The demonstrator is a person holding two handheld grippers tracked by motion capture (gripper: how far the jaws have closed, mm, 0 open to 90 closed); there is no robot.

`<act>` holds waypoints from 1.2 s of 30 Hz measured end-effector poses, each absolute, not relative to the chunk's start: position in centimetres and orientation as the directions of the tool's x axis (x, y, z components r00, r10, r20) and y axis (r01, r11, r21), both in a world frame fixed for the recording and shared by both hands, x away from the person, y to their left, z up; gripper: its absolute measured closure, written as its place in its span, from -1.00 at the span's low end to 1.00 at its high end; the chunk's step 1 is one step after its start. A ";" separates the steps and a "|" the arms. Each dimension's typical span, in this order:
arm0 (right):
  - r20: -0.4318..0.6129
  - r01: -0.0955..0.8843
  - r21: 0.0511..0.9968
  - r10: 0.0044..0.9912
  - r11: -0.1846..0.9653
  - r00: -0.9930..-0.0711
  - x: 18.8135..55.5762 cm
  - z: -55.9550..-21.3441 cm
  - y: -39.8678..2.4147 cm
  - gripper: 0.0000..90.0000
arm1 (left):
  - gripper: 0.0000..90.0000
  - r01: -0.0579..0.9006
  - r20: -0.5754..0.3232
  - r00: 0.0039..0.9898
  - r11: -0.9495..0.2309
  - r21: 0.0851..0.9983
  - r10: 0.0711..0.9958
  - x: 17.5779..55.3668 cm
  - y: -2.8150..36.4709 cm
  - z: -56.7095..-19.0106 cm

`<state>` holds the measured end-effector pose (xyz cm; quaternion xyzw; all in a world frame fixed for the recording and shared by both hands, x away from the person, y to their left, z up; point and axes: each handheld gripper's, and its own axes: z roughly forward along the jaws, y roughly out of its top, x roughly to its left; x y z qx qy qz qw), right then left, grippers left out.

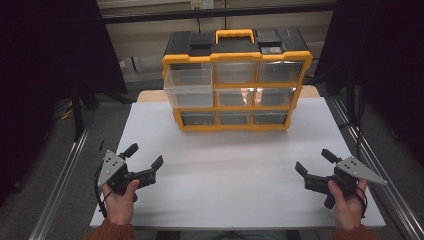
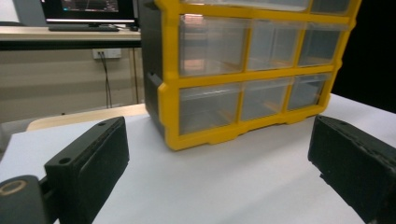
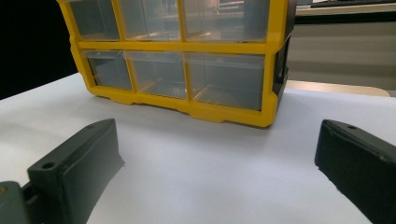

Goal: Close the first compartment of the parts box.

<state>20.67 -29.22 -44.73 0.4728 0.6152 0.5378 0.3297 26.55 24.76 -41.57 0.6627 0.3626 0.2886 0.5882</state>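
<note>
A yellow and black drawer organiser (image 1: 235, 80) with clear drawers stands at the far middle of the white table (image 1: 235, 170). Two drawers (image 1: 190, 87) in its left column stick out toward me. The organiser (image 2: 243, 70) fills the upper part of the left gripper view, and the organiser (image 3: 187, 51) also appears in the right gripper view. My left gripper (image 1: 145, 156) rests near the front left of the table, open and empty. My right gripper (image 1: 314, 161) sits at the front right, open and empty. Both point toward the organiser from well in front of it.
A wide bare stretch of white tabletop lies between the grippers and the organiser. Metal rails (image 1: 60, 185) run along both sides of the table. Dark curtains (image 1: 50, 50) hang left and right. A desk with a monitor (image 2: 88, 9) stands behind, in the left gripper view.
</note>
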 end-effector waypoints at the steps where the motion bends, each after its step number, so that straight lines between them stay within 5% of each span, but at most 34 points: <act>1: 0.101 0.227 0.974 0.935 -0.023 -0.340 20.7 -44.7 -29.2 -1.00 | -0.89 0.142 -0.043 0.572 -0.047 0.989 0.819 26.5 24.6 -41.4; 15: 0.099 0.224 0.974 0.932 -0.020 -0.348 21.1 -44.8 -29.1 -1.00 | -0.95 0.114 -0.005 0.697 -0.104 0.988 0.717 26.7 22.4 -39.5; 36: 0.093 0.217 0.976 0.930 -0.014 -0.356 20.8 -44.7 -28.9 -1.00 | -0.90 0.027 0.046 0.737 -0.097 0.995 0.674 28.9 19.4 -35.6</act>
